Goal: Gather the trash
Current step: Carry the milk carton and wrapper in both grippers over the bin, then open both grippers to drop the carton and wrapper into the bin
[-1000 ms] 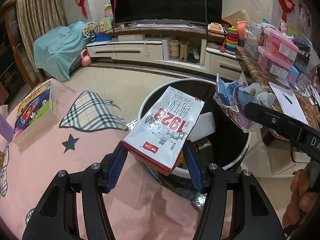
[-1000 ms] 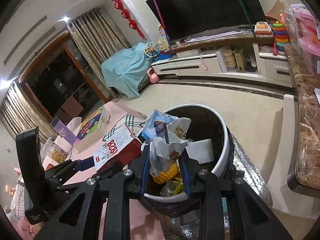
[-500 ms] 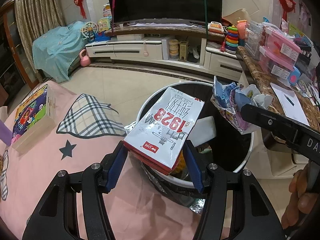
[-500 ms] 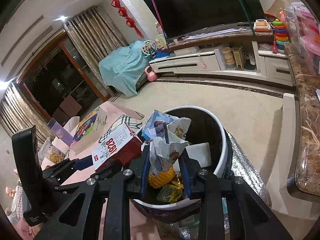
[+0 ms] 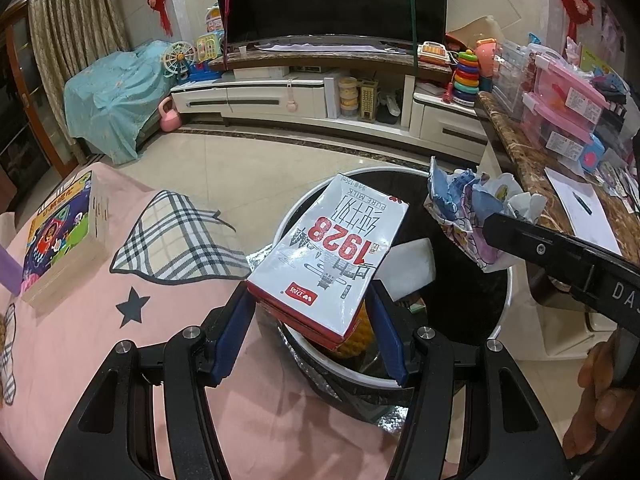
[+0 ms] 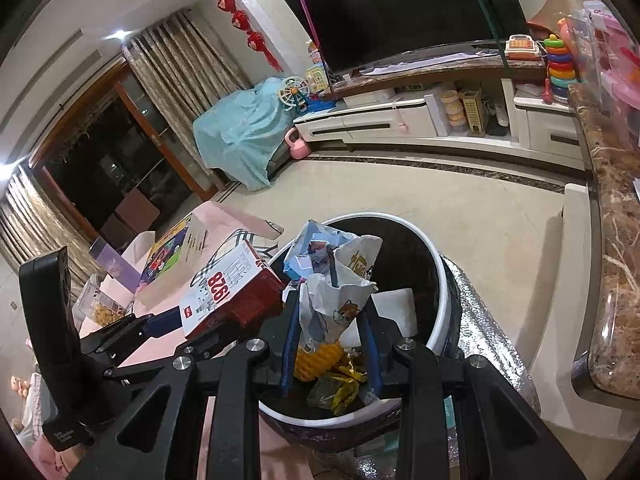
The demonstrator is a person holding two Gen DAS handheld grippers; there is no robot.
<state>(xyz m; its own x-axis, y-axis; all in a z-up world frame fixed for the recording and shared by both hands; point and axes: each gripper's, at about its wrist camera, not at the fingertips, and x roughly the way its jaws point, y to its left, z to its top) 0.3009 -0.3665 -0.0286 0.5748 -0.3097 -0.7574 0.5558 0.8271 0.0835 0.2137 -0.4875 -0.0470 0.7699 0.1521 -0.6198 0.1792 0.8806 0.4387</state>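
My left gripper [image 5: 310, 334] is shut on a white and red "1928" milk carton [image 5: 328, 256], held above the near rim of the round white-rimmed trash bin [image 5: 502, 316]. The carton also shows in the right wrist view [image 6: 228, 292]. My right gripper [image 6: 330, 350] is shut on a crumpled paper wrapper [image 6: 334, 304] with cartoon prints, held over the bin [image 6: 438, 292]. The wrapper also shows in the left wrist view [image 5: 472, 216]. The bin holds a white paper piece [image 6: 396, 310], a yellow textured item [image 6: 316, 360] and yellow wrappers.
A pink cloth-covered table [image 5: 80, 340] with a picture book [image 5: 56, 232] lies left of the bin. A marble counter [image 5: 560, 200] with pink boxes stands at the right. A TV cabinet [image 5: 300, 96] and tiled floor lie beyond.
Both grippers, still holding the carton and the wrapper, have moved slightly farther over the bin. Their grips have not changed.
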